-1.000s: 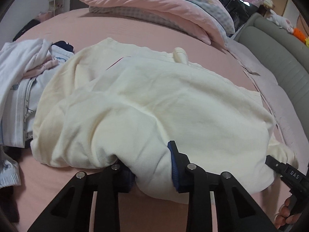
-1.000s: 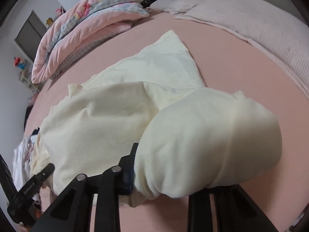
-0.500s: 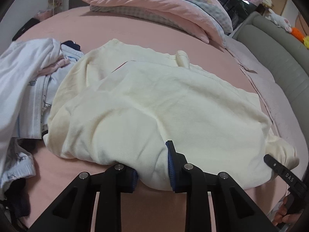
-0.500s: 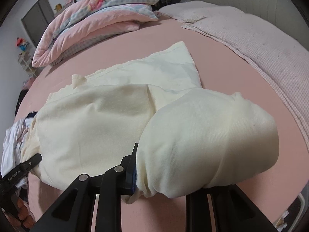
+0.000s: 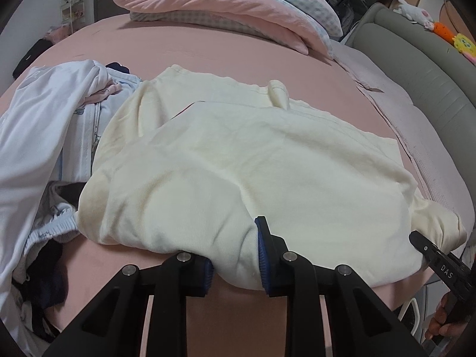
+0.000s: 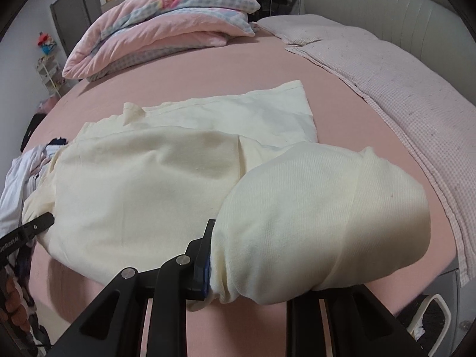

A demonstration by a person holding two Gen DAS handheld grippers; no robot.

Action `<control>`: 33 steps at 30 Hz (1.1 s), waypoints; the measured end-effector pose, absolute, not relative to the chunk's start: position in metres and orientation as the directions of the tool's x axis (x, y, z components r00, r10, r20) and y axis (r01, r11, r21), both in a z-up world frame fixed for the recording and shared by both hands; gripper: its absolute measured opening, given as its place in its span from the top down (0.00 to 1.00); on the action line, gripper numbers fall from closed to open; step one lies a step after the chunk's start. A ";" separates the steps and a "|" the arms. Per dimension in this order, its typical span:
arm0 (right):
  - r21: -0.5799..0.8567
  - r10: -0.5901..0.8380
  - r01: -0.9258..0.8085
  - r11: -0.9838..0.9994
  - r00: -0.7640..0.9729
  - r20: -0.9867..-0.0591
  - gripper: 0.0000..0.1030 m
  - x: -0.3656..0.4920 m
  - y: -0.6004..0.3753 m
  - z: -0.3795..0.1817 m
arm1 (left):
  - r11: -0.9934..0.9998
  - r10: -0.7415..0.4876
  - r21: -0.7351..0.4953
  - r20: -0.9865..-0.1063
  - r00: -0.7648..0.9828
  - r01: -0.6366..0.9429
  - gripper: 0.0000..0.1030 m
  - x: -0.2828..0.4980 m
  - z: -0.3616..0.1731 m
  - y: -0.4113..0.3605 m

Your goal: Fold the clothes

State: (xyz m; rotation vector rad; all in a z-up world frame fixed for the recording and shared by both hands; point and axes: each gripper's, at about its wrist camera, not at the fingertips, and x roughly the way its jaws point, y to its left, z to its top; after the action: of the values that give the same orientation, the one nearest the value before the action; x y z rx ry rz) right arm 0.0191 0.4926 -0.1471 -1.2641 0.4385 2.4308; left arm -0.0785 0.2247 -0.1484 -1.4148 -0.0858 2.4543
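A cream garment (image 5: 253, 163) lies across the pink bed (image 5: 184, 50), its near part lifted and doubled over the far part. My left gripper (image 5: 235, 267) is shut on the near left edge of the cream garment, a bulge of cloth pinched between the blue pads. In the right wrist view the cream garment (image 6: 154, 187) spreads to the left, and my right gripper (image 6: 247, 270) is shut on its near right corner, which balloons over and hides the right finger. Each gripper shows at the edge of the other's view.
A heap of white and dark clothes (image 5: 44, 136) lies at the left of the bed. Folded pink quilts (image 5: 226, 3) sit at the far end. A checked pink blanket (image 6: 395, 89) runs along the right side by the grey padded headboard (image 5: 422, 68).
Both grippers have risen and drawn the garment's near edge toward me; the cloth has slid off the white clothes, and more bare bed shows beneath the held edge.
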 end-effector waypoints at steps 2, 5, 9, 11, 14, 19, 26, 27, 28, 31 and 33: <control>0.128 0.154 -0.457 -0.880 -0.530 -0.834 0.79 0.020 0.496 -0.147 | -0.947 0.298 -0.199 -0.836 -0.460 -0.253 0.79 -0.076 -0.147 0.224; 0.150 0.141 -0.464 -0.873 -0.534 -0.834 0.79 0.024 0.499 -0.147 | -0.942 0.301 -0.189 -0.839 -0.452 -0.276 0.79 -0.067 -0.145 0.223; 0.172 0.131 -0.477 -0.862 -0.537 -0.833 0.79 0.033 0.501 -0.146 | -0.937 0.297 -0.170 -0.844 -0.446 -0.304 0.79 -0.058 -0.146 0.225; 0.188 0.123 -0.485 -0.854 -0.539 -0.833 0.79 0.037 0.503 -0.146 | -0.936 0.299 -0.170 -0.848 -0.438 -0.309 0.79 -0.051 -0.146 0.222; 0.181 0.126 -0.482 -0.857 -0.537 -0.834 0.79 0.038 0.502 -0.147 | -0.933 0.304 -0.175 -0.849 -0.431 -0.313 0.80 -0.047 -0.143 0.217; 0.178 0.130 -0.480 -0.859 -0.542 -0.831 0.79 0.041 0.498 -0.143 | -0.928 0.303 -0.162 -0.851 -0.428 -0.335 0.80 -0.036 -0.141 0.209; 0.189 0.117 -0.486 -0.853 -0.531 -0.839 0.79 0.043 0.503 -0.145 | -0.918 0.332 -0.190 -0.848 -0.413 -0.349 0.82 -0.031 -0.137 0.205; 0.192 0.117 -0.491 -0.850 -0.531 -0.839 0.79 0.043 0.504 -0.145 | -0.915 0.339 -0.194 -0.846 -0.411 -0.353 0.82 -0.030 -0.136 0.205; 0.197 0.114 -0.493 -0.847 -0.531 -0.840 0.79 0.043 0.507 -0.144 | -0.912 0.347 -0.203 -0.845 -0.407 -0.357 0.82 -0.029 -0.136 0.205; 0.218 0.102 -0.507 -0.834 -0.530 -0.842 0.79 0.042 0.514 -0.144 | -0.908 0.359 -0.217 -0.845 -0.395 -0.359 0.82 -0.028 -0.135 0.205; 0.230 0.090 -0.508 -0.830 -0.529 -0.844 0.79 0.042 0.515 -0.147 | -0.906 0.354 -0.207 -0.849 -0.393 -0.369 0.82 -0.028 -0.135 0.206</control>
State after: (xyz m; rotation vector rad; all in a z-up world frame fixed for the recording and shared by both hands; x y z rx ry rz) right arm 0.0418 0.5146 -0.1467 -1.2783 0.6539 2.3863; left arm -0.0276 0.2057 -0.1354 -1.4040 0.0202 2.3118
